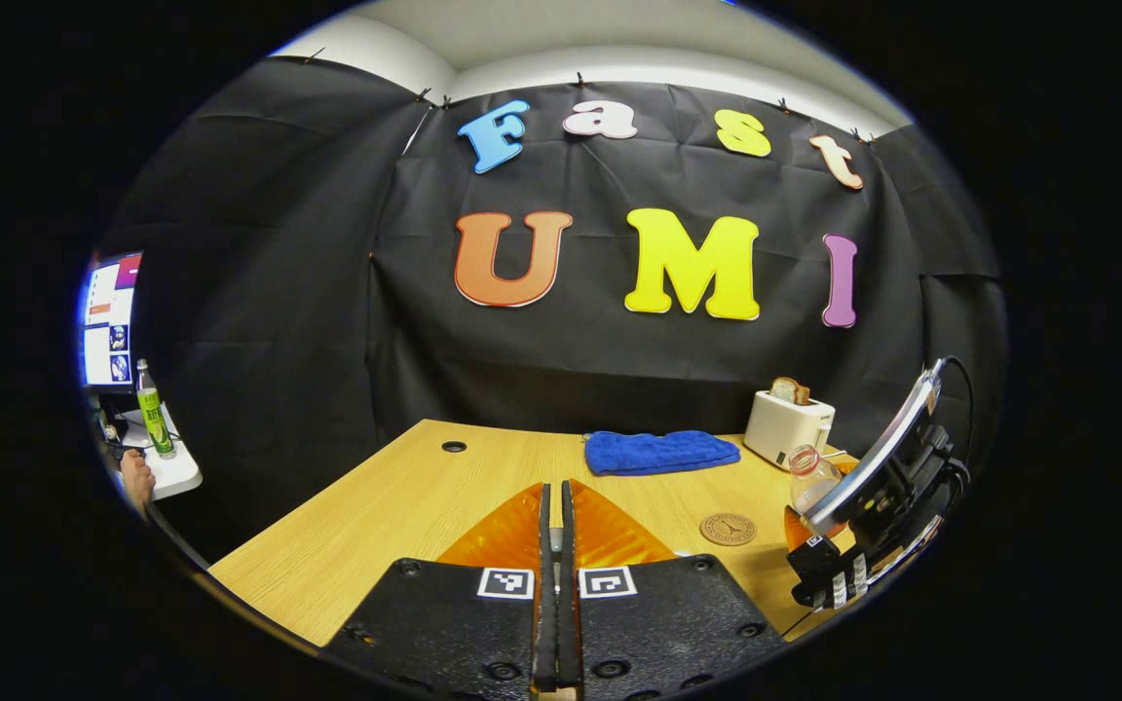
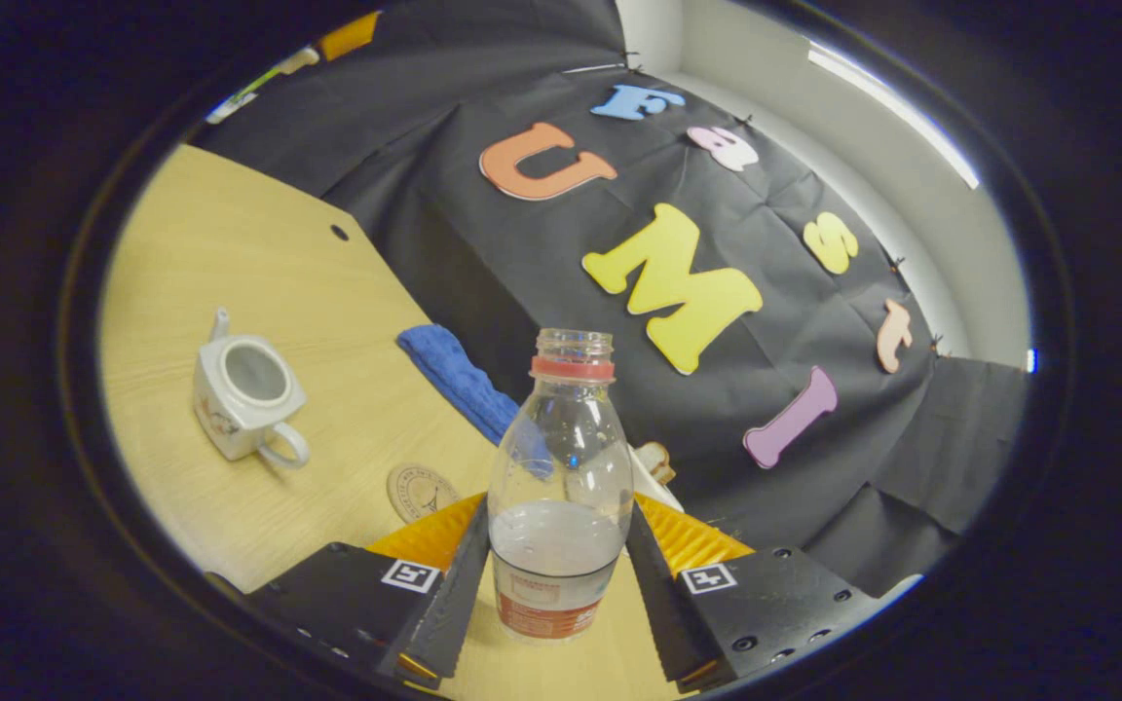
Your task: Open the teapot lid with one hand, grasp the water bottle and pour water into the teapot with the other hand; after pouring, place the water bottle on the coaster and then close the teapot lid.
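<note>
Right gripper (image 2: 556, 574): clamped on clear plastic water bottle (image 2: 558, 487), uncapped, red neck ring, red label at base, approx. half full; both fingers pressed vs. its sides. Seen tilted in right gripper view. At 10 o'clock from bottle: white square ceramic teapot (image 2: 242, 397) w/ loop handle, lid off, mouth open, upright on light wood table (image 2: 230, 253). Round brown cork coaster (image 2: 420, 492) at 9 o'clock, just beside finger, bare, well apart from teapot. Blue folded cloth (image 2: 454, 375) at 11 o'clock, behind bottle.

Left gripper (image 1: 553, 545): jaws pressed together; whether anything is pinched betw. them, cannot tell. In left gripper view, coaster (image 1: 728, 529) at 2 o'clock from tips, blue cloth (image 1: 658, 452) at 1 o'clock, white toaster (image 1: 787, 428) w/ bread slice beyond it. Right gripper (image 1: 829, 570) w/ bottle (image 1: 811, 479) at 3 o'clock, near table edge. Far 9 o'clock: green bottle (image 1: 154, 409) on side desk by monitor (image 1: 108, 321).
</note>
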The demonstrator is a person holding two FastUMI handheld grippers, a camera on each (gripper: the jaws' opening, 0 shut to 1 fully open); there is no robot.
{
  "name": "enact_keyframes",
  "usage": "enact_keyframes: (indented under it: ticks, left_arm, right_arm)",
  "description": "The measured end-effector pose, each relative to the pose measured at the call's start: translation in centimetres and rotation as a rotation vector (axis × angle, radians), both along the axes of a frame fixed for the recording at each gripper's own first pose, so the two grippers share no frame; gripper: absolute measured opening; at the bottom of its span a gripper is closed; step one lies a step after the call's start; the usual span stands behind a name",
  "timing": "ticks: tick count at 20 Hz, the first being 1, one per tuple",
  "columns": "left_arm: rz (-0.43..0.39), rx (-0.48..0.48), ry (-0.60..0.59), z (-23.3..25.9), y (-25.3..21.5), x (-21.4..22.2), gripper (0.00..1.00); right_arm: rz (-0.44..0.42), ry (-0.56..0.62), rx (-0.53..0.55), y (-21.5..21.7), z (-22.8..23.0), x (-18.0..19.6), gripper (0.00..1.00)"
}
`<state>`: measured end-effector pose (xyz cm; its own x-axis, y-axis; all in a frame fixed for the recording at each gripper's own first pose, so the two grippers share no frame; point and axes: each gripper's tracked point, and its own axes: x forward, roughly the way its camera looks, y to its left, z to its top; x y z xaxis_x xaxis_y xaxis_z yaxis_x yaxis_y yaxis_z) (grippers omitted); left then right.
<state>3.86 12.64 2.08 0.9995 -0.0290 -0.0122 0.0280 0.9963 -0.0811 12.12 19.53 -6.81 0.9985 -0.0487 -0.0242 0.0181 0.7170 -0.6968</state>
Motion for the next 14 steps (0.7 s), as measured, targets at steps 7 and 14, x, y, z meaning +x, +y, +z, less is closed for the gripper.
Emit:
enact_keyframes:
  ticks: [7, 14]
  left_arm:
    - [0.008, 0.037, 0.022, -0.8, 0.1, 0.5, 0.03]
    - [0.017, 0.113, 0.031, -1.2, -0.2, 0.6, 0.03]
  right_arm:
    - [0.013, -0.038, -0.310, 2.0, -0.7, -0.7, 0.76]
    - [0.021, -0.075, -0.490, 3.0, -1.0, -1.0, 0.75]
